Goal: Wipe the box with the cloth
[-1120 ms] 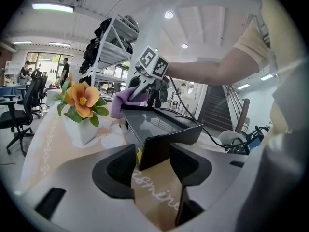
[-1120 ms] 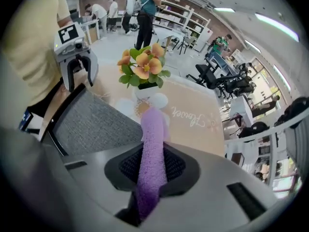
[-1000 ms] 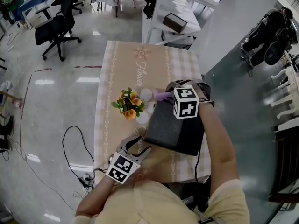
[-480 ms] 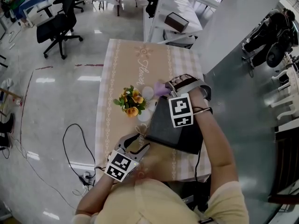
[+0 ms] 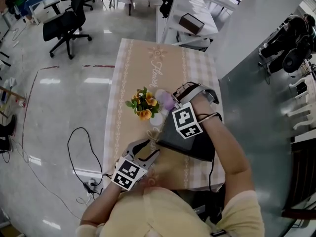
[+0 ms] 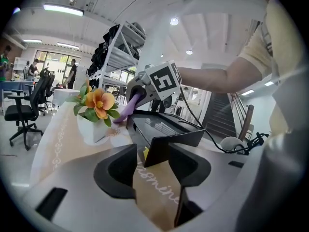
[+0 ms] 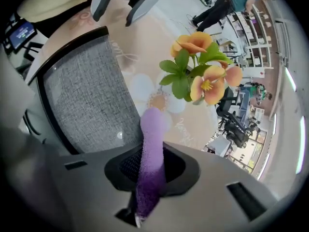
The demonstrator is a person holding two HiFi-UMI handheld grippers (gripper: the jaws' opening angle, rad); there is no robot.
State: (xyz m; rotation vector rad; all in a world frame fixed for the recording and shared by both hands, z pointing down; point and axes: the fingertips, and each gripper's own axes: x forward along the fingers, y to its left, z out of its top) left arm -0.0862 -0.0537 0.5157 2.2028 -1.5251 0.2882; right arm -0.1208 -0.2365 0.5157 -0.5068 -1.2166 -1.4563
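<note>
A dark grey box (image 5: 191, 143) (image 6: 161, 129) (image 7: 87, 100) lies on the table's near right part. My right gripper (image 5: 171, 102) (image 7: 152, 166) is shut on a purple cloth (image 5: 168, 101) (image 7: 153, 144) (image 6: 126, 109). It points down at the box's far left corner, beside the flowers. My left gripper (image 5: 148, 149) (image 6: 154, 161) is at the box's near left corner. That corner sits between its jaws, which have just been closing. A thin gap shows at the left pad.
A white pot of orange flowers (image 5: 144, 105) (image 6: 94, 105) (image 7: 200, 76) stands just left of the box. The tablecloth-covered table (image 5: 143, 68) stretches away behind it. An office chair (image 5: 64, 23), floor cables (image 5: 79, 152) and a white shelf (image 5: 192, 14) surround the table.
My right gripper has rolled and shifted a little towards the box's far left corner with the cloth. My left gripper stays at the near corner.
</note>
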